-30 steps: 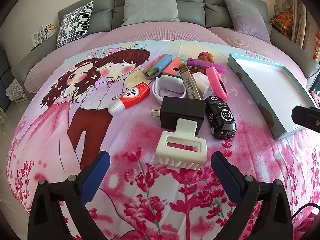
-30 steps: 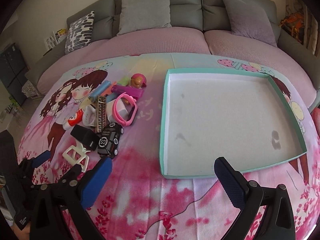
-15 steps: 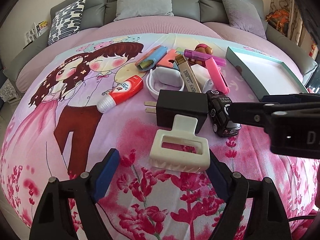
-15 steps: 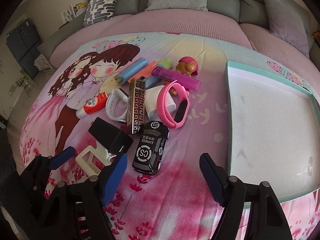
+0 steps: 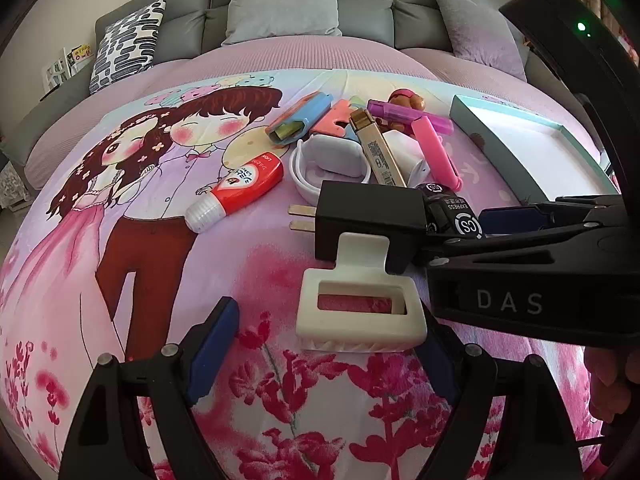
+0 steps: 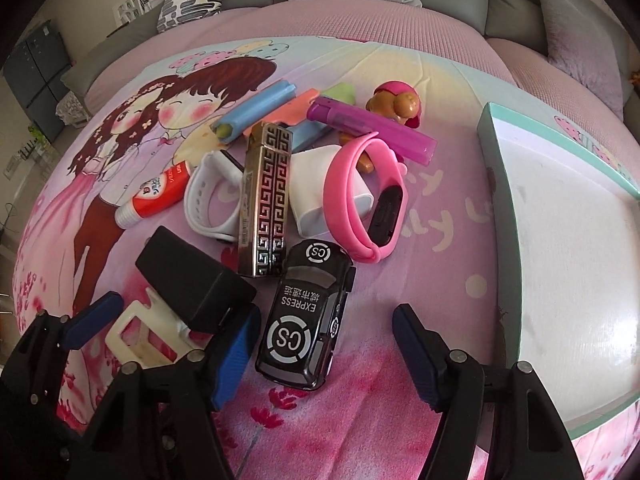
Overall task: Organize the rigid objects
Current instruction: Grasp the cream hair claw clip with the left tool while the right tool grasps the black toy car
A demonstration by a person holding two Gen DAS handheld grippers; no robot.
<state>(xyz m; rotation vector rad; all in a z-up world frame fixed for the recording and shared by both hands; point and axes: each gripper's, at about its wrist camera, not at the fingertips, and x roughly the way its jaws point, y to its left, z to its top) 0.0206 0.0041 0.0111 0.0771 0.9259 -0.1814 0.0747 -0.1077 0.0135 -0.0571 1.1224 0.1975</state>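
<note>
My left gripper (image 5: 326,356) stood wide around the white hair clip (image 5: 358,308); my right gripper (image 6: 320,354) was closing around the black toy car (image 6: 306,312), neither gripping.

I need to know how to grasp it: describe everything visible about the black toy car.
The black toy car is small and glossy, hard plastic by its look, with white ringed "CS" roundels on roof and bonnet and "EXPRESS" printed across the top. It rests on its wheels on the pink floral bedspread, near the black plug adapter; its far end lies by the patterned metal case and the pink wristband. It lies between the closing pads of the right gripper, which do not yet press on it.
</note>
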